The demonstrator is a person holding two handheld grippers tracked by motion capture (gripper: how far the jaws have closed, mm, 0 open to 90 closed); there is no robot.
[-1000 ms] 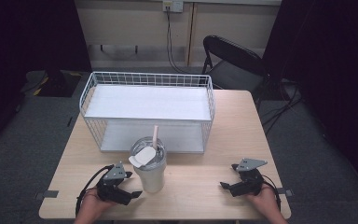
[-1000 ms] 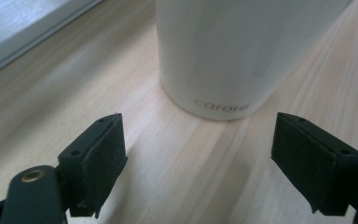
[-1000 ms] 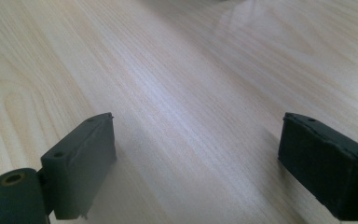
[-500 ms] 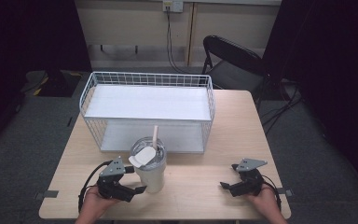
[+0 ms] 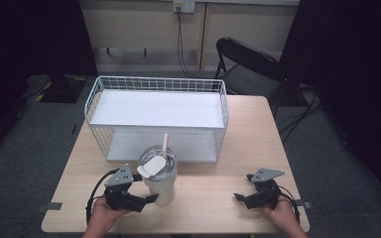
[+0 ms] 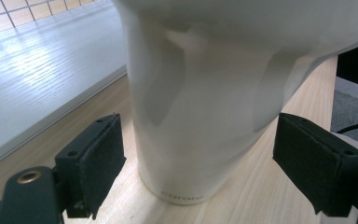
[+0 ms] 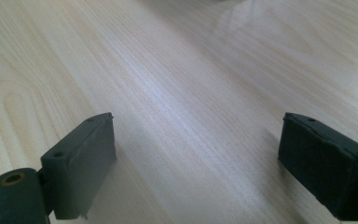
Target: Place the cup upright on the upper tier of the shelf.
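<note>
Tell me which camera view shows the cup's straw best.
The high view: the straw stands up from the lid of the cup. The left gripper view has the cup's lower body between open tongs; the right gripper view has bare table.

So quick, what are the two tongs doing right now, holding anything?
Left tongs: open, one jaw on each side of the white cup, not gripping it.
Right tongs: open, nothing held, over the bare table.

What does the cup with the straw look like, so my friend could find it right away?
Start at the wooden table, then the white wire basket on it. Right in front of that basket stands the cup, between the open jaws of the left gripper. It is the one tall white thing with a clear lid and a pale straw.
</note>
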